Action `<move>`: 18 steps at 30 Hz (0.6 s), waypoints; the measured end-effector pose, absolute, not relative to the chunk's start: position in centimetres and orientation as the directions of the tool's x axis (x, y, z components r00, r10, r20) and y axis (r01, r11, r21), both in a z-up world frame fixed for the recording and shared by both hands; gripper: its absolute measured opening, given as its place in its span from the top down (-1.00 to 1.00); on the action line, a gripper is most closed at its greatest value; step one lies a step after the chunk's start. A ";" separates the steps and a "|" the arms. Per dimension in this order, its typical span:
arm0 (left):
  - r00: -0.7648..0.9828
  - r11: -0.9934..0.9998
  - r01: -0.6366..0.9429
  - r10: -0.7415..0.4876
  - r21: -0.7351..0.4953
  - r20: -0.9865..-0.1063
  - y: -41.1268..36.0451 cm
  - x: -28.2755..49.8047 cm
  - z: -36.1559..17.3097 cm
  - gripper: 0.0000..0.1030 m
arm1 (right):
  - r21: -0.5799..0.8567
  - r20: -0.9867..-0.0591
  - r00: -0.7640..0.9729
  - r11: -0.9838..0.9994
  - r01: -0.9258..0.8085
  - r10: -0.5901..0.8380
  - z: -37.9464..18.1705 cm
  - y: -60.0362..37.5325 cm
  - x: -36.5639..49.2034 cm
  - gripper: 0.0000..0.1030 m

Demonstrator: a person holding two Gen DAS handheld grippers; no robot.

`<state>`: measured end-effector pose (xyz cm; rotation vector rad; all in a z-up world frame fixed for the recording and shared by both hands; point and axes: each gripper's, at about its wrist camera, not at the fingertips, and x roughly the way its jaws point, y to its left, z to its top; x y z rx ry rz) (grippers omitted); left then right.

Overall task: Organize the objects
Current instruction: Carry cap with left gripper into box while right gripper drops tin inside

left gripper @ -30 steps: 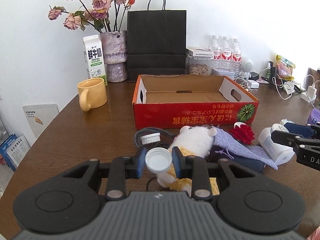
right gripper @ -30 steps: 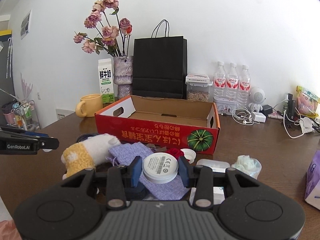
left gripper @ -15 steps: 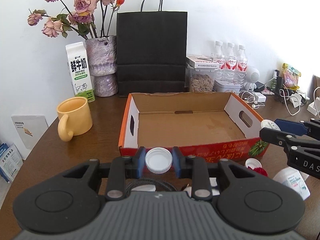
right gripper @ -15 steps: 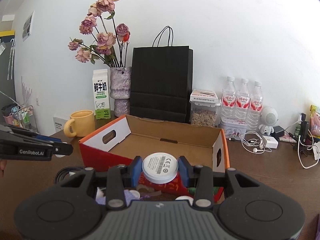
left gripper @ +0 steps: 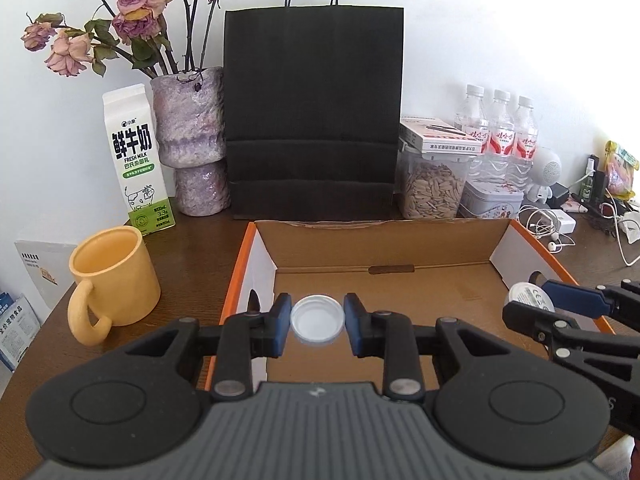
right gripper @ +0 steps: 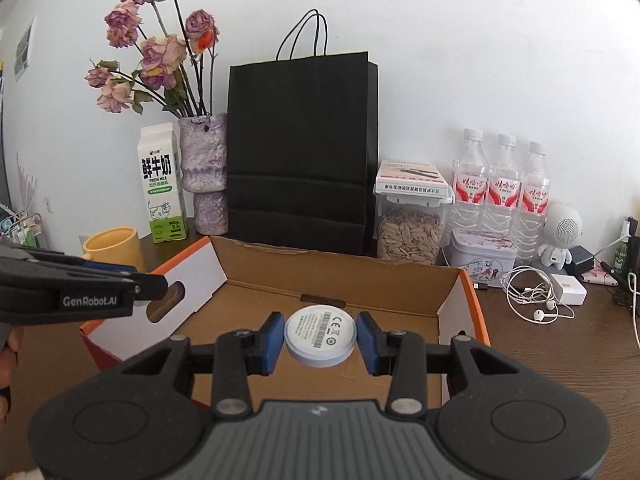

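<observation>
My left gripper (left gripper: 318, 320) is shut on a small white bottle cap (left gripper: 318, 319), held over the near left part of an open orange cardboard box (left gripper: 400, 244). The box floor looks bare brown. My right gripper (right gripper: 320, 338) is shut on a round white disc (right gripper: 320, 334) with a printed label, hovering over the box (right gripper: 344, 280) interior. In the left wrist view the right gripper (left gripper: 536, 300) enters from the right above the box's right wall, with the disc (left gripper: 527, 295) between its blue pads. The right wrist view shows the left gripper's fingers (right gripper: 120, 280) at the left, above the box's left wall.
Behind the box stand a black paper bag (left gripper: 314, 112), a purple vase (left gripper: 190, 152) with dried roses, a milk carton (left gripper: 138, 160), a seed jar (left gripper: 434, 188) and three water bottles (left gripper: 498, 136). A yellow mug (left gripper: 112, 276) sits left of the box. Cables and earphones (right gripper: 536, 296) lie right.
Both grippers have travelled forward from above the pile of loose items to above the open box, each still holding its white round piece. The plush toy and cloth have dropped out of view.
</observation>
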<state>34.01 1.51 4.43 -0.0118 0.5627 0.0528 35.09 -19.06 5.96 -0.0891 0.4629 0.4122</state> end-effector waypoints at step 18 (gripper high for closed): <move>0.824 0.998 -0.052 0.028 -0.025 -0.566 2.0 35.2 3.3 -1.00 | -0.007 -0.483 0.818 0.933 -0.359 0.312 4.5 -19.1 35.9 -1.00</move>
